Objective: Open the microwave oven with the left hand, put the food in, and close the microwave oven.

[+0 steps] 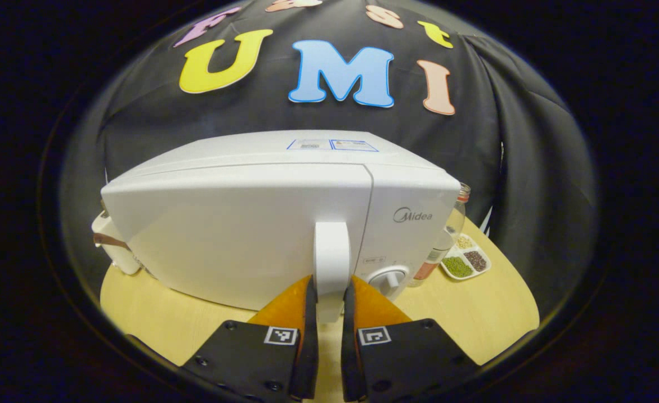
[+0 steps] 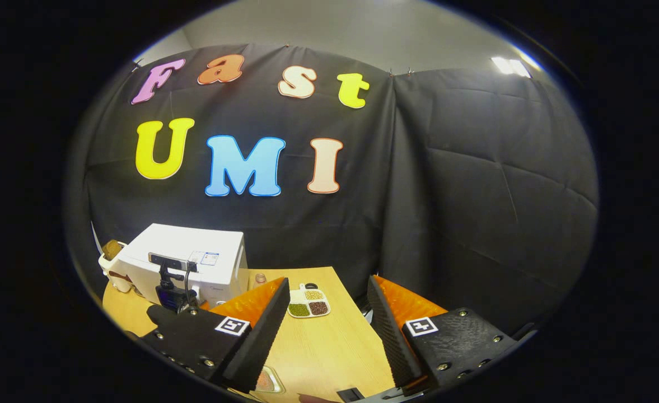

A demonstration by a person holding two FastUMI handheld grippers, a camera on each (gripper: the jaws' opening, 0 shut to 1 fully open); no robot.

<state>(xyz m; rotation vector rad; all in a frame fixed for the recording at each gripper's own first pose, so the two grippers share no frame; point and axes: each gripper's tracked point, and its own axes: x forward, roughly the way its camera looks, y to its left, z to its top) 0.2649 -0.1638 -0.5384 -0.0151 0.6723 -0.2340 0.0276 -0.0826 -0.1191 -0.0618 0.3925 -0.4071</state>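
A white microwave (image 1: 239,224) stands on the wooden table (image 1: 475,319) with its door looking closed. My left gripper (image 1: 330,296) is shut on the door's vertical white handle (image 1: 332,252), one finger on each side. In the right gripper view the microwave (image 2: 206,260) sits at the far left, with the left gripper (image 2: 172,296) and a gloved hand in front of it. My right gripper (image 2: 329,316) hovers open over the table (image 2: 335,347), holding nothing. A small dish with something pinkish (image 2: 266,382) peeks out under its left finger, mostly hidden.
A divided dish of grains (image 1: 466,260) and a glass jar (image 1: 459,210) stand right of the microwave. A small bottle (image 1: 433,260) is beside its dial. A white appliance (image 1: 111,240) stands at its left. The table's right edge is close.
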